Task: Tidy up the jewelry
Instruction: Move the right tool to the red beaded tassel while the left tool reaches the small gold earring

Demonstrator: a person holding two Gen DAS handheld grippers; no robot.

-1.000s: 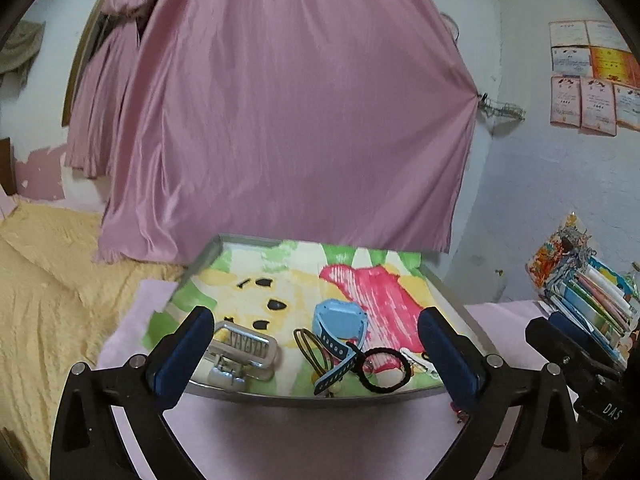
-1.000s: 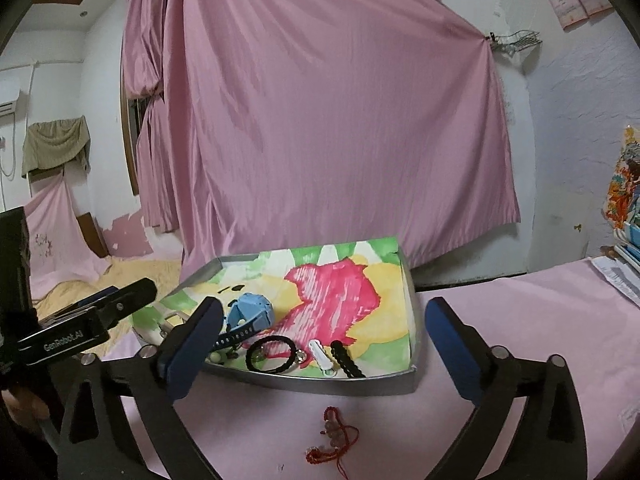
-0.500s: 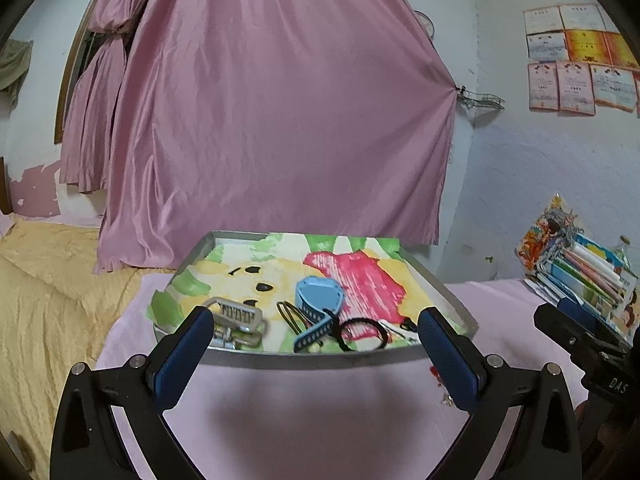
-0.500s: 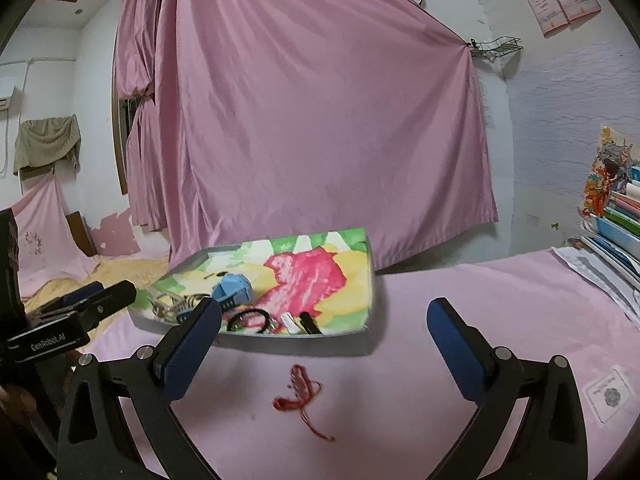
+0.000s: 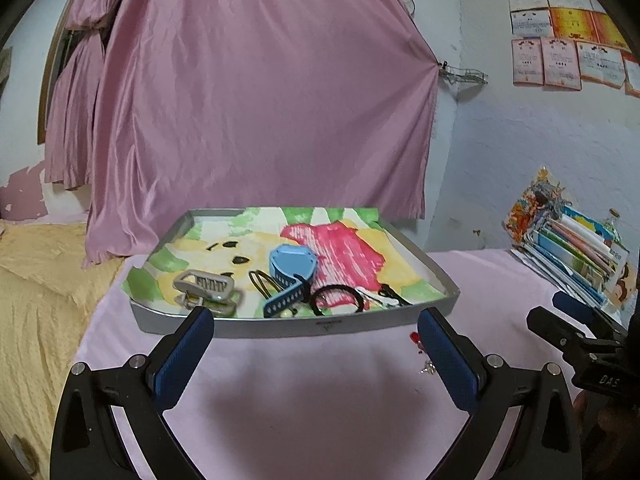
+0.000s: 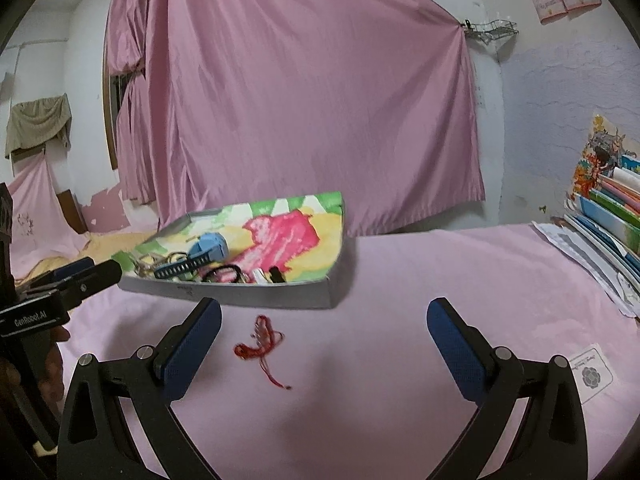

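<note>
A grey tray [image 5: 296, 326] with a colourful lining sits on the pink table. It holds a blue watch [image 5: 292, 266], a silver hair claw [image 5: 204, 286], a black hair tie [image 5: 336, 298] and small clips. The tray [image 6: 240, 294] also shows in the right wrist view. A red string bracelet [image 6: 260, 340] lies loose on the cloth in front of the tray, partly seen in the left wrist view [image 5: 416, 338]. My left gripper [image 5: 314, 354] is open and empty, short of the tray. My right gripper [image 6: 324, 350] is open and empty, the bracelet just ahead of its left finger.
A stack of books and papers [image 5: 572, 248] lies at the table's right edge. A small white card [image 6: 592, 374] lies on the cloth near my right gripper. A pink curtain [image 5: 256, 100] hangs behind the tray. A yellow bedspread [image 5: 36, 280] is to the left.
Both grippers have pulled back from the tray and it now looks farther off. The red bracelet now shows more fully in front of my right gripper. Both stay open.
</note>
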